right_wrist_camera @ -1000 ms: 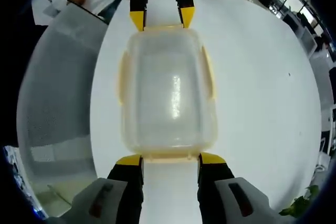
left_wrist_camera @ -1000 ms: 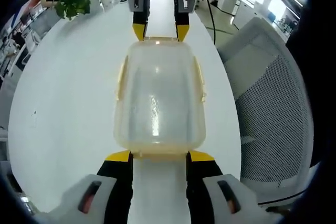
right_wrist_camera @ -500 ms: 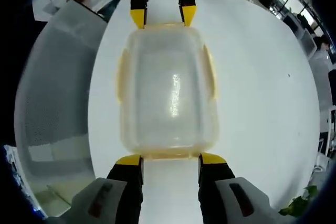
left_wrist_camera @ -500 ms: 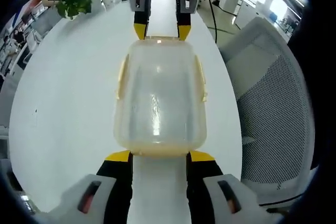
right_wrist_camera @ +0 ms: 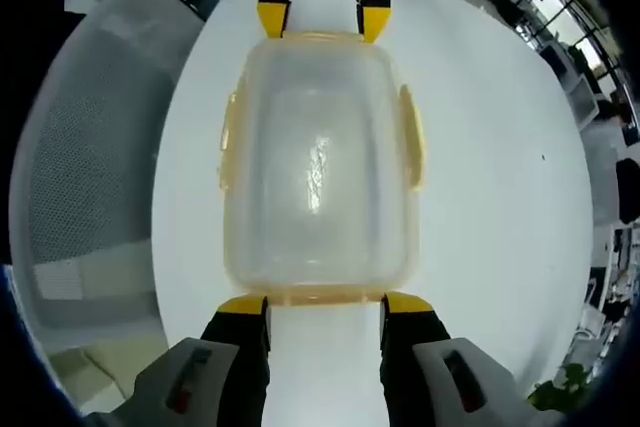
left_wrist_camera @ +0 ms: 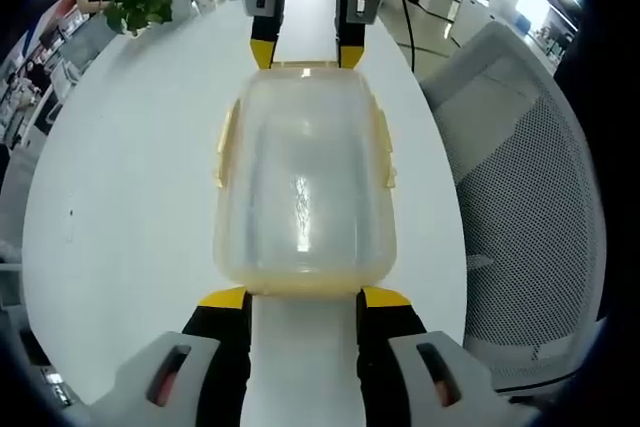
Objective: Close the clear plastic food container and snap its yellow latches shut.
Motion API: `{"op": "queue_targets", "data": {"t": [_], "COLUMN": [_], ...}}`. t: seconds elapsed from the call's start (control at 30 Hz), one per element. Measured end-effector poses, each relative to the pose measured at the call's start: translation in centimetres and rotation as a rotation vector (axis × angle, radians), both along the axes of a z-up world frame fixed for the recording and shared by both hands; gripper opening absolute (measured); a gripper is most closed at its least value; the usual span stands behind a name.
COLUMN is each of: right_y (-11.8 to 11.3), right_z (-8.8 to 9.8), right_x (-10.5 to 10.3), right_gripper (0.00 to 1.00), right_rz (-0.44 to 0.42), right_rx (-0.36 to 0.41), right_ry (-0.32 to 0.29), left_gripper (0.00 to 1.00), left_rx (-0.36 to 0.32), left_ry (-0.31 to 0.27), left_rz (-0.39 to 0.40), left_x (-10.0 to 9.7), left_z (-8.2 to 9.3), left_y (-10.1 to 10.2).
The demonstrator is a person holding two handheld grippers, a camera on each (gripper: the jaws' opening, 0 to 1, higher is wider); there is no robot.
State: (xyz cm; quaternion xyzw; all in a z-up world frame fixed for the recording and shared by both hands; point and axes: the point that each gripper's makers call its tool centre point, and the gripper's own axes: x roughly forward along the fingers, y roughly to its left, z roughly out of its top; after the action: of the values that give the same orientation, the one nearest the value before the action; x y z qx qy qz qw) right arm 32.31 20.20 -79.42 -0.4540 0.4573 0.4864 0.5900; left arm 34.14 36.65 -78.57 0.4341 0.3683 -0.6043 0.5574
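Meanwhile both spread grippers, left gripper [left_wrist_camera: 300, 299] and right gripper [right_wrist_camera: 325, 305], have edged closer to the clear rectangular plastic food container [left_wrist_camera: 303, 187] with yellow side latches [right_wrist_camera: 412, 147] on the white bench [left_wrist_camera: 130, 167], nearing its end latches.

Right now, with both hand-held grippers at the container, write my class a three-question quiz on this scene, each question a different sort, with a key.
1. True or false: the clear container stands on a white table.
2. Multiple choice: in the left gripper view, where are the left hand-held gripper and the right hand-held gripper? A) both at one long side B) at opposite short ends C) both above the lid
3. Fill in: beside the table stands a grey mesh ____.

Key: 1 true; 2 B; 3 chair.
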Motion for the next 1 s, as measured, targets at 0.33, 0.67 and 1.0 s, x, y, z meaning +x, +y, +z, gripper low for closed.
{"op": "queue_targets", "data": {"t": [0.33,0.67,1.0], "right_y": [-0.6,-2.0,-2.6], "right_z": [-0.1,0.7,2.7], "right_x": [-0.6,-0.8,0.0], "right_gripper": [0.43,0.49,0.44], "right_rz": [-0.082,-0.292,-0.555], "right_rx": [0.062,0.206,0.363], "right_ry": [0.037,0.07,0.103], "left_gripper": [0.4,0.41,0.43], "left_rx": [-0.049,-0.066,-0.233], "left_ry": [0.027,0.069,0.194], "left_rz": [0.044,0.117,0.389], "left_x": [0.0,-0.3,-0.3], "left_z": [0.4,0.2,3.4], "left_y": [0.3,1.9,2.3]}}
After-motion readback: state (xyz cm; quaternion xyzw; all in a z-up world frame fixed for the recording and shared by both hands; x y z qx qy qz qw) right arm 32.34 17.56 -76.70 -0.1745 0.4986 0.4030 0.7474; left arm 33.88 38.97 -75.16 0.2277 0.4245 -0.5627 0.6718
